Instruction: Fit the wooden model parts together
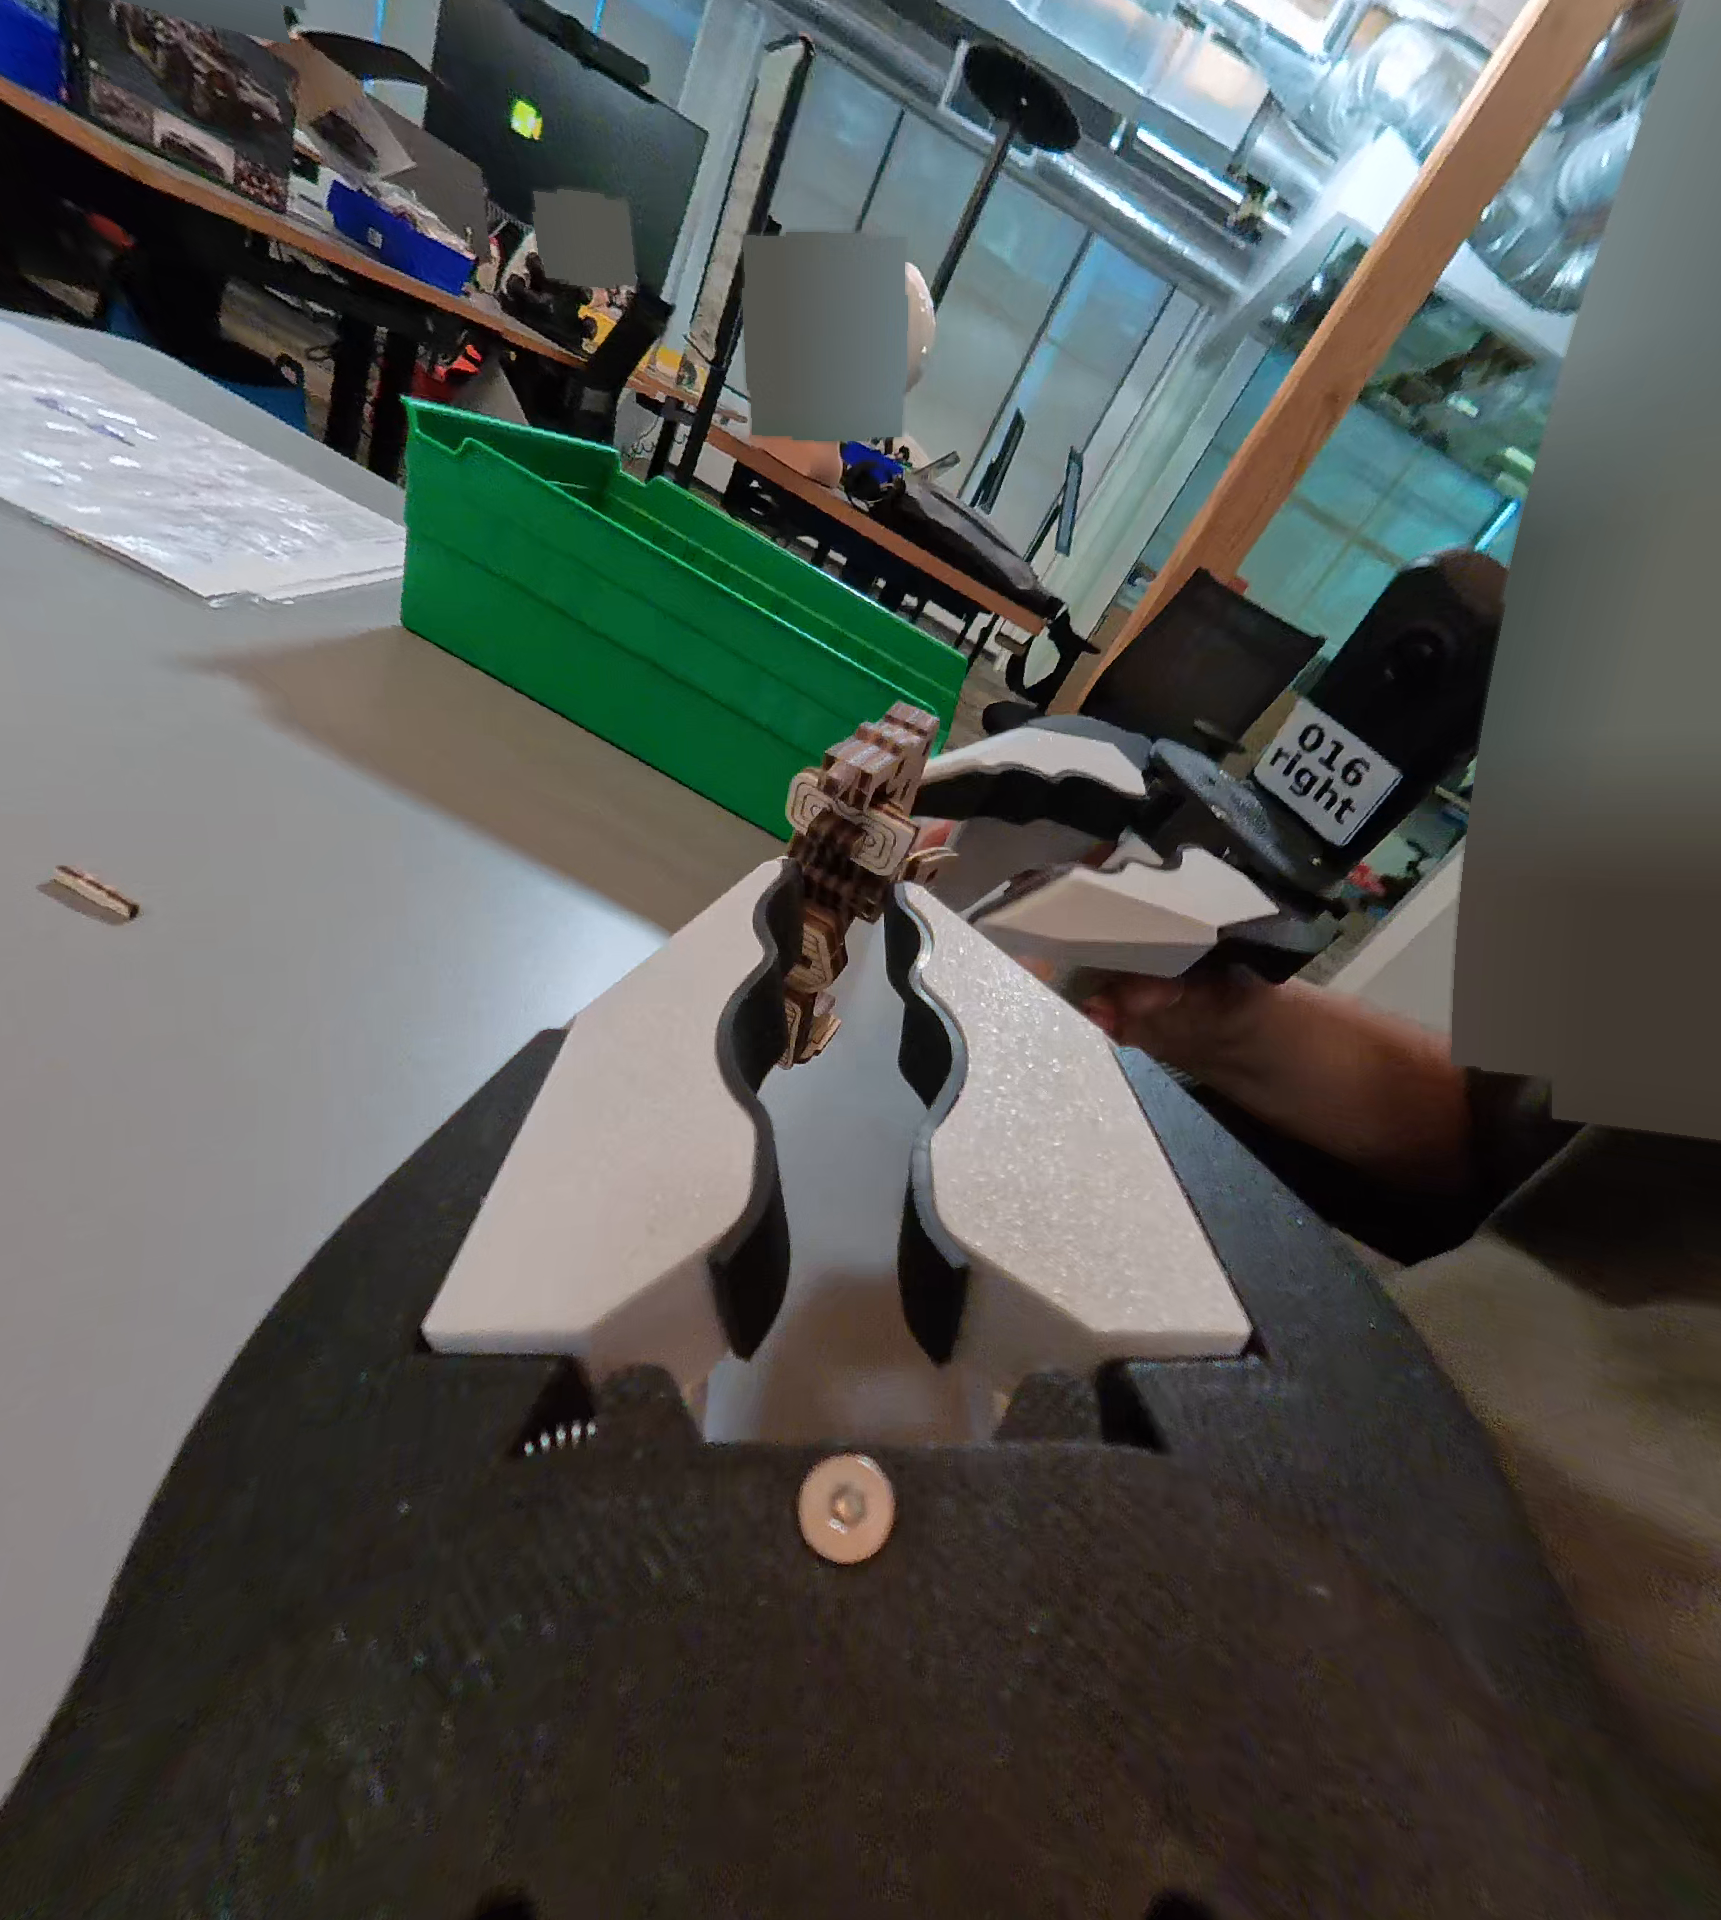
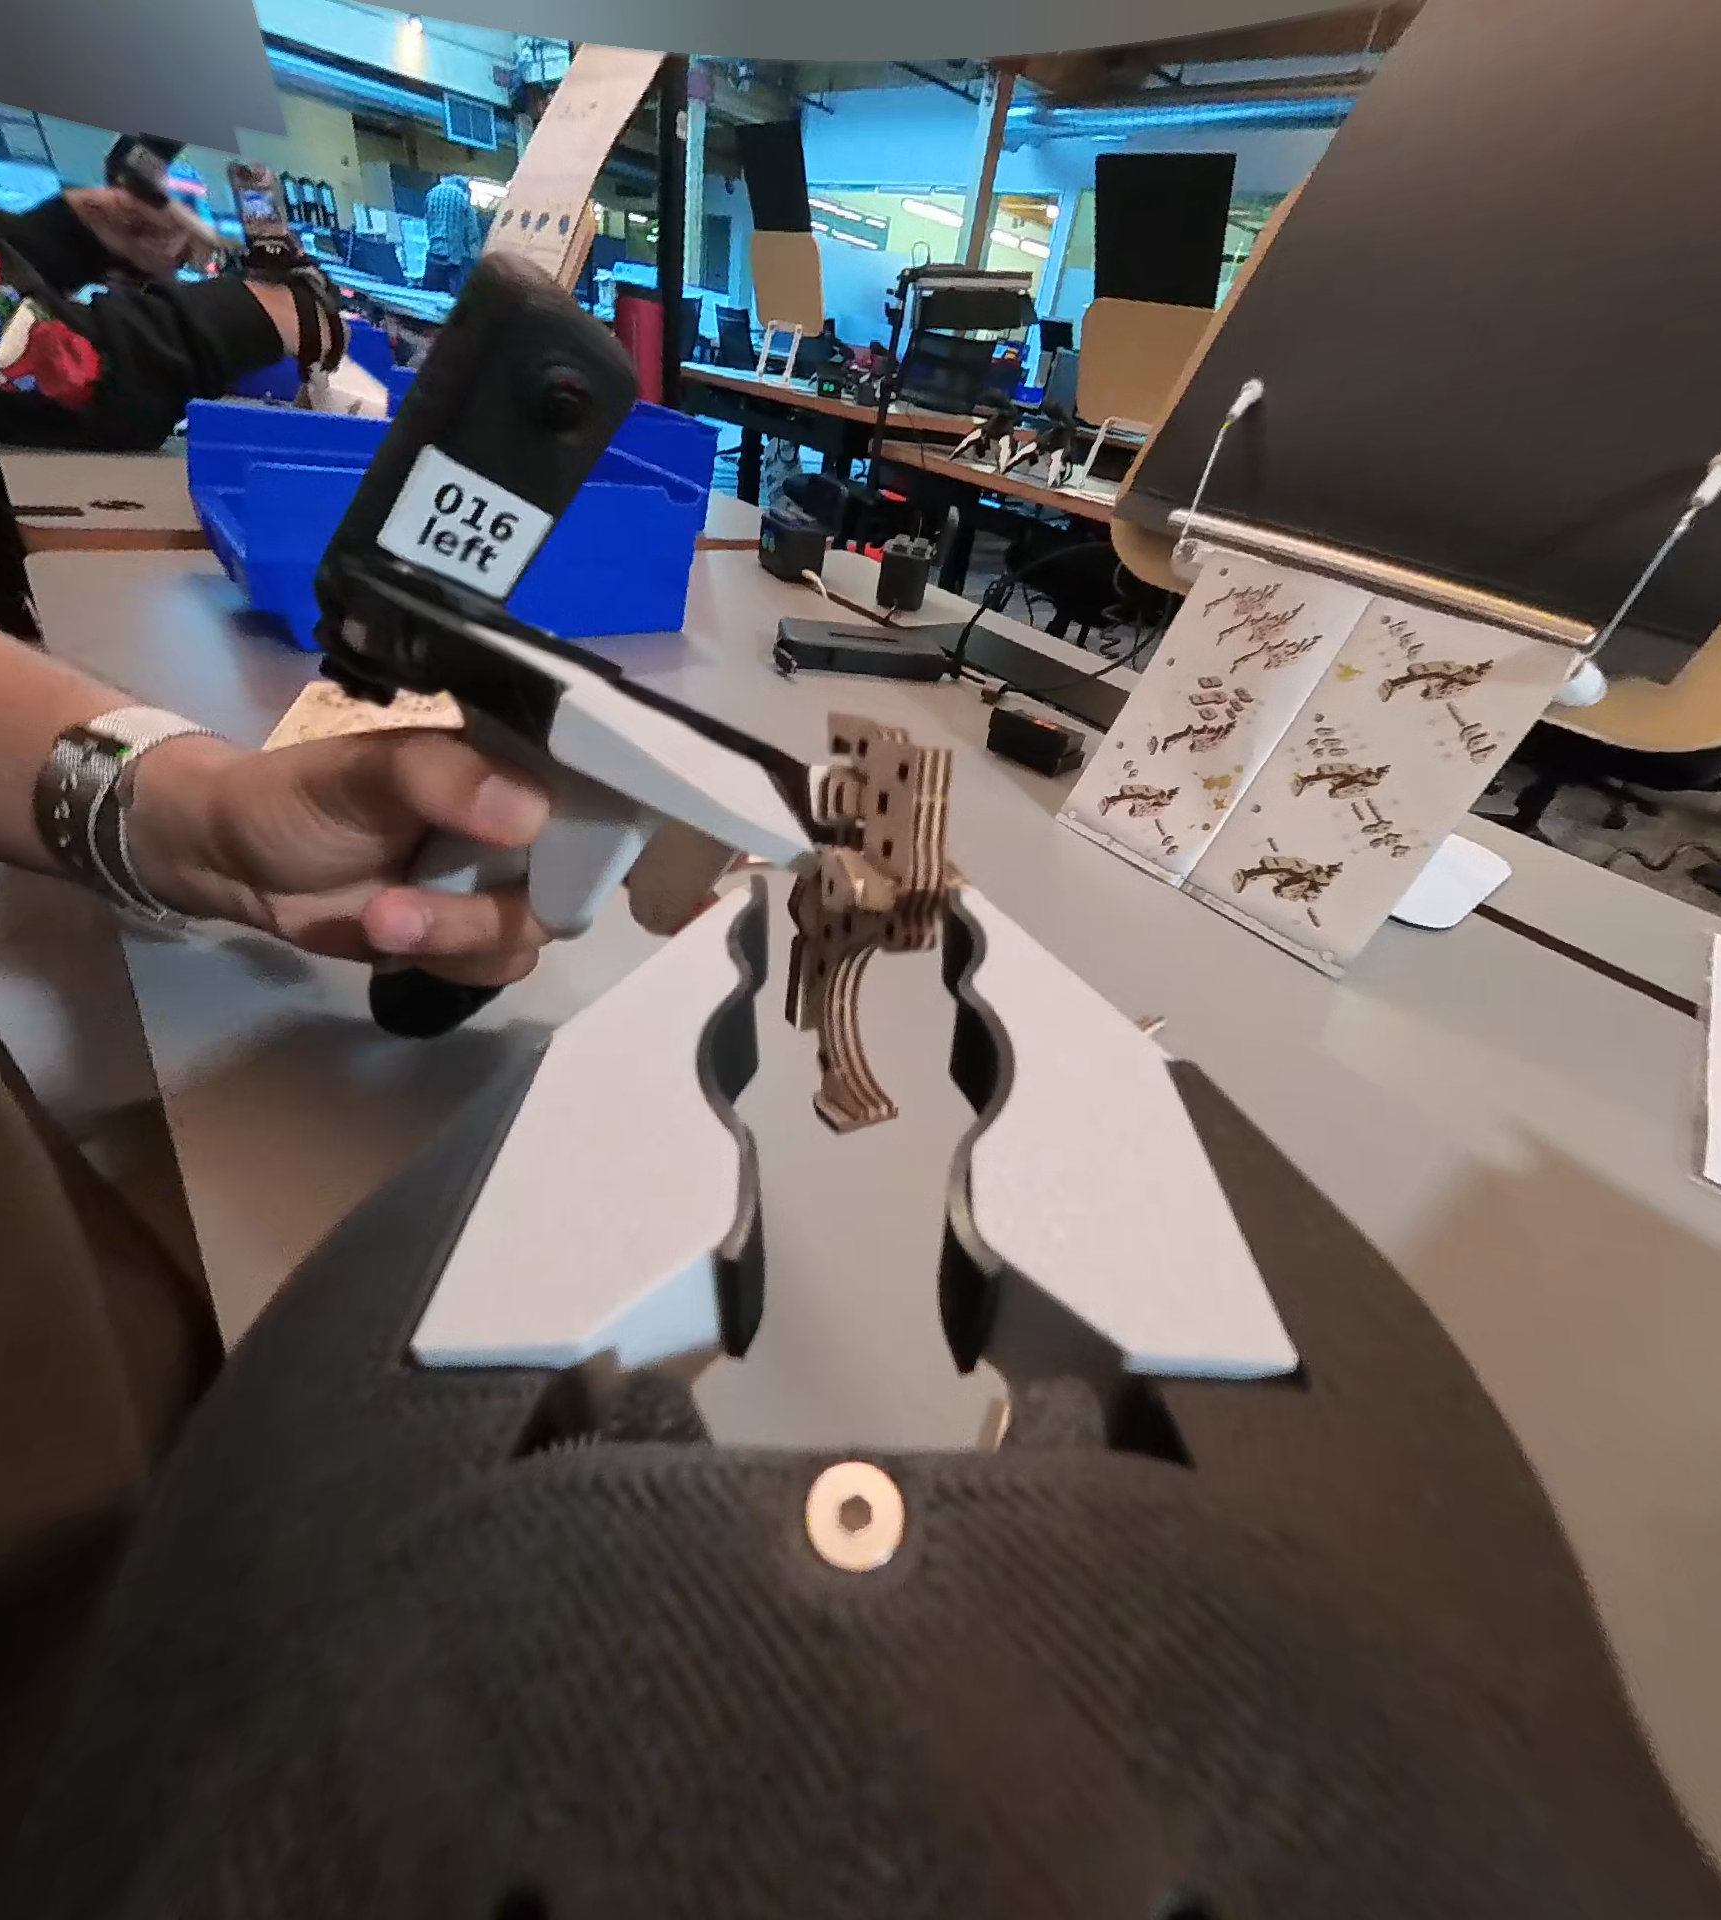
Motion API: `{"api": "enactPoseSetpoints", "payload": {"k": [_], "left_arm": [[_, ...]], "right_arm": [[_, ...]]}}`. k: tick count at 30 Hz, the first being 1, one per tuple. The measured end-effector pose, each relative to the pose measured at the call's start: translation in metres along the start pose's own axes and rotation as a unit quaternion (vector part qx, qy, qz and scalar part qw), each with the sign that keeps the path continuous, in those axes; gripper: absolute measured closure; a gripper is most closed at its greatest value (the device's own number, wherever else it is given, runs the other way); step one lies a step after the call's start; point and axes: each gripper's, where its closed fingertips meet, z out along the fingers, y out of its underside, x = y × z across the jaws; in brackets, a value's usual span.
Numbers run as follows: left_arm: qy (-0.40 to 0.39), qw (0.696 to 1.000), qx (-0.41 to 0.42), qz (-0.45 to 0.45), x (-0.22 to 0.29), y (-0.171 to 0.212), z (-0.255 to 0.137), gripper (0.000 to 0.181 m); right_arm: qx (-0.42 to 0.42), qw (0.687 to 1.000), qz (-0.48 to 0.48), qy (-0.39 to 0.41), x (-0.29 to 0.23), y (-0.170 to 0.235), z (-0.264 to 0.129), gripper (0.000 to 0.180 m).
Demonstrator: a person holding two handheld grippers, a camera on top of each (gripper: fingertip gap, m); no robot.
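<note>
A small layered wooden model (image 1: 851, 831) is held in the air above the grey table (image 1: 264, 1039). My left gripper (image 1: 838, 894) is shut on its lower part, fingers on both sides. My right gripper (image 1: 934, 831) comes in from the right and closes on the model's upper part. In the right wrist view the model (image 2: 882, 831) sits between my right gripper's tips (image 2: 856, 904), with a curved leg hanging down between the fingers. The left gripper (image 2: 806, 826), held by a hand (image 2: 336, 831), pinches the model from the left. A small loose wooden piece (image 1: 97, 894) lies on the table at left.
A green bin (image 1: 648, 623) stands behind the model and paper sheets (image 1: 129, 468) lie at far left. An instruction sheet on a stand (image 2: 1303, 769) is at the right, a blue bin (image 2: 607, 540) at the back left, and a wooden parts sheet (image 2: 357, 717) under the hand. Both grippers' tips are close together, under 4 cm apart. From either gripper's tips it is about 20 centimetres to the small loose wooden piece (image 1: 97, 894).
</note>
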Motion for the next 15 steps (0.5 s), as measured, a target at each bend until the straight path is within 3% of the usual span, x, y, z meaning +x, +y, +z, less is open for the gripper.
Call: {"api": "enactPoseSetpoints", "payload": {"k": [11,15], "left_arm": [[-0.026,1.0,0.012,0.008,-0.0032,-0.0023,0.0003,0.168],[-0.027,0.999,0.01,0.022,-0.0004,-0.0011,0.001,0.168]], "right_arm": [[-0.006,1.0,-0.016,0.013,-0.0017,-0.0002,0.0007,0.156],[-0.006,1.0,0.003,0.008,0.002,0.0001,-0.002,0.17]]}}
